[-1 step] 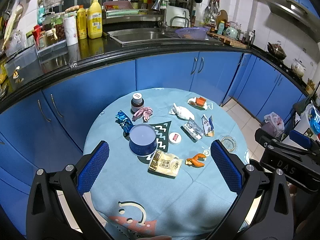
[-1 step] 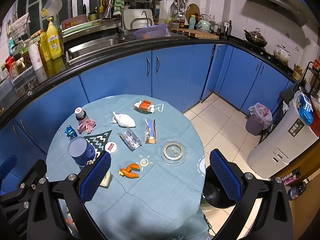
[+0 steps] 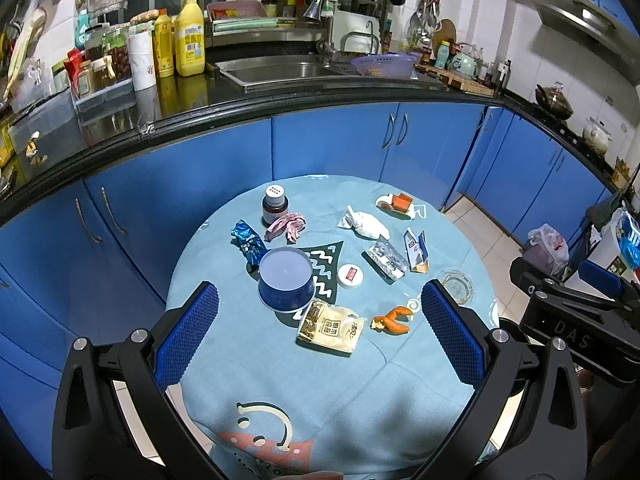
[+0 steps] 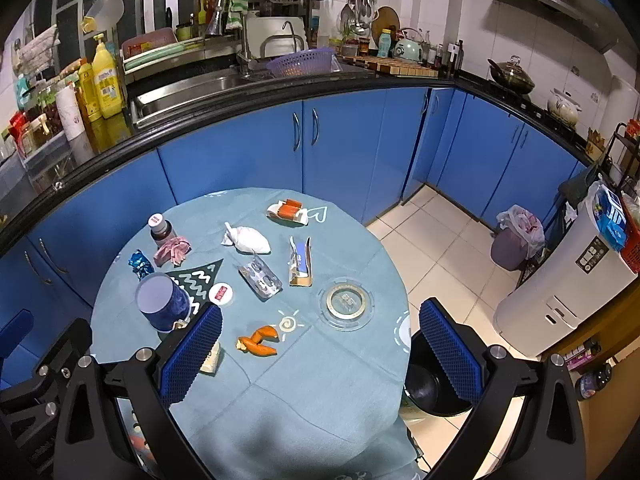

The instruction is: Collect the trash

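Trash lies on a round table with a teal cloth point(image 3: 248, 360): a beige snack packet point(image 3: 330, 329), orange peel point(image 3: 392, 320) point(image 4: 258, 342), an upturned blue paper cup point(image 3: 285, 278) point(image 4: 160, 300), a blue foil wrapper point(image 3: 248, 242), a pink wrapper point(image 3: 286, 226), a white wad point(image 3: 366, 224), a clear blister pack point(image 3: 386, 259), a torn carton point(image 3: 416, 250) and an orange-white wrapper point(image 3: 396, 203). My left gripper point(image 3: 320, 336) is open and empty above the near table. My right gripper point(image 4: 320, 354) is open and empty above the table's right edge. A black bin point(image 4: 432, 376) stands below it.
A brown bottle point(image 3: 275, 204), a white lid point(image 3: 351, 275) and a glass ashtray point(image 4: 346, 300) also sit on the table. Blue cabinets point(image 3: 332, 140) and a black counter curve behind. A lined purple bin point(image 4: 516, 240) and a white appliance point(image 4: 568, 280) stand on the tiled floor at right.
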`<control>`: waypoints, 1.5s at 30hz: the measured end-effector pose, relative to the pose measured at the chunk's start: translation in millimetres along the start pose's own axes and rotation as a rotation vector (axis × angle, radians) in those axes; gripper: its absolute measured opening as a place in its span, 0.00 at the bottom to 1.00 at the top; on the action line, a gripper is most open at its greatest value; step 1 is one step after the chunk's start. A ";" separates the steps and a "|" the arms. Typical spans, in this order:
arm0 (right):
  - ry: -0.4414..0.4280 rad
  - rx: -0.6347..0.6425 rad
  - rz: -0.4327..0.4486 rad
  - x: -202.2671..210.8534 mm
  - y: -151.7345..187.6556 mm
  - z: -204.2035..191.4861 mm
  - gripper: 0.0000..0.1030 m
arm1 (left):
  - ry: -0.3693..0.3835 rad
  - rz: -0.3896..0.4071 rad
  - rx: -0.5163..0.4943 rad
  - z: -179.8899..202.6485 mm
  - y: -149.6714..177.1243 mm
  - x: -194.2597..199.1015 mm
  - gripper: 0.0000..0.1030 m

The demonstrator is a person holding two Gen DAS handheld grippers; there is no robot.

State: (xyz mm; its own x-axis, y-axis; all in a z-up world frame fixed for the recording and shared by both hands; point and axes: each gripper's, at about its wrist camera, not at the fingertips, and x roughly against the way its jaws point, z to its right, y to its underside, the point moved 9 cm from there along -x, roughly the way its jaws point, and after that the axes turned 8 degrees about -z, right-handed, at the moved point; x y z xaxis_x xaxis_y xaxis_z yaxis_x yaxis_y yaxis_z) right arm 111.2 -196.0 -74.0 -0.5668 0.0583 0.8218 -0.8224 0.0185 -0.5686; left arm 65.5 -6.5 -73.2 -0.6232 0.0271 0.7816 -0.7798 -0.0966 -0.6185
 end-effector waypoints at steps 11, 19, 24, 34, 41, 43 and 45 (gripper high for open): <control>-0.005 0.000 -0.032 -13.1 -5.9 -4.0 0.94 | 0.004 -0.015 0.002 0.5 0.4 -9.1 0.97; 0.016 0.043 -0.088 -39.7 -6.7 -8.5 0.94 | 0.025 -0.135 -0.022 -3.2 3.4 -45.0 0.97; 0.061 0.161 -0.179 -91.9 15.8 -18.2 0.94 | 0.026 -0.327 -0.092 -8.1 35.8 -101.0 0.97; 0.081 0.124 -0.338 -157.6 41.2 5.7 0.94 | 0.059 -0.484 -0.128 4.0 71.4 -169.4 0.97; 0.007 0.121 -0.406 -184.2 47.2 -3.5 0.94 | 0.029 -0.516 -0.151 15.4 70.9 -200.3 0.97; 0.008 0.140 -0.415 -190.6 48.2 -8.5 0.94 | 0.031 -0.534 -0.139 12.1 72.8 -208.5 0.96; -0.001 0.151 -0.425 -196.1 48.5 -12.3 0.94 | 0.038 -0.549 -0.124 7.3 74.6 -214.6 0.91</control>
State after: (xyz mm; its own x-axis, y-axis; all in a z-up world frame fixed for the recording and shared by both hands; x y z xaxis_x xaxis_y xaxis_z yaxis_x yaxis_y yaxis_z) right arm 183.0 -194.3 -263.2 -0.1777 0.0764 0.9811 -0.9799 -0.1056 -0.1692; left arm 141.5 -26.7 -286.5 -0.1235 0.0760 0.9894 -0.9900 0.0591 -0.1281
